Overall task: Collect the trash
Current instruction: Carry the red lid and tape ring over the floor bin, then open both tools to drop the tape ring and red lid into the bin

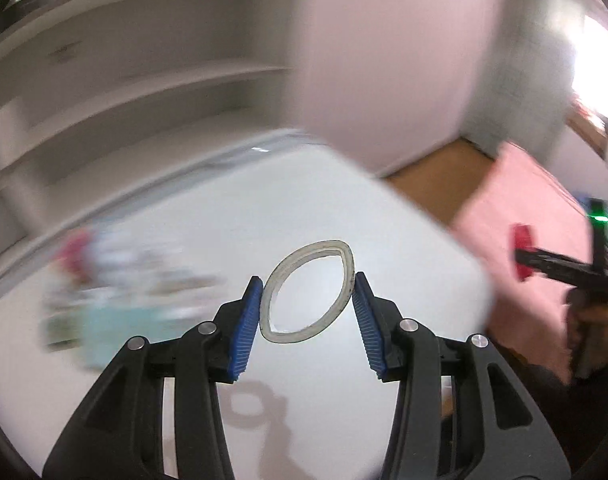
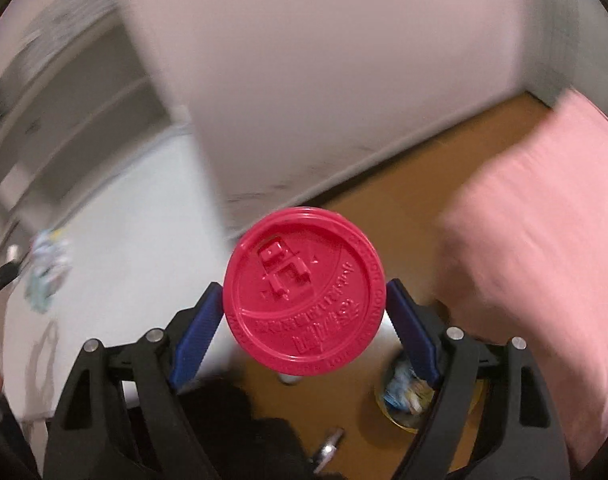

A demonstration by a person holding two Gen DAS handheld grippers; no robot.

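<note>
While the left gripper (image 1: pixel 307 312) squeezes a white ring (image 1: pixel 308 292) oval, the right gripper (image 2: pixel 304 316) pinches a red embossed lid (image 2: pixel 304 292).

Both wrist cameras look steeply down past their jaws, sharing the white table (image 1: pixel 343 208) and pink bedding (image 2: pixel 543 240).

We seem to be in a room of a home, likely a bedroom or living space. We see a white surface (image 1: pixel 264 208) set against built-in white shelves (image 1: pixel 124 80), a plain pale wall (image 2: pixel 323 80) with a skirting line meeting a brown wooden floor (image 2: pixel 415 200), and a broad pink spread (image 2: pixel 543 240) that looks like bedding. Bright daylight comes from a window (image 1: pixel 599 60) at the far right. A small bin (image 2: pixel 399 404) with wrappers stands on the floor.
</note>
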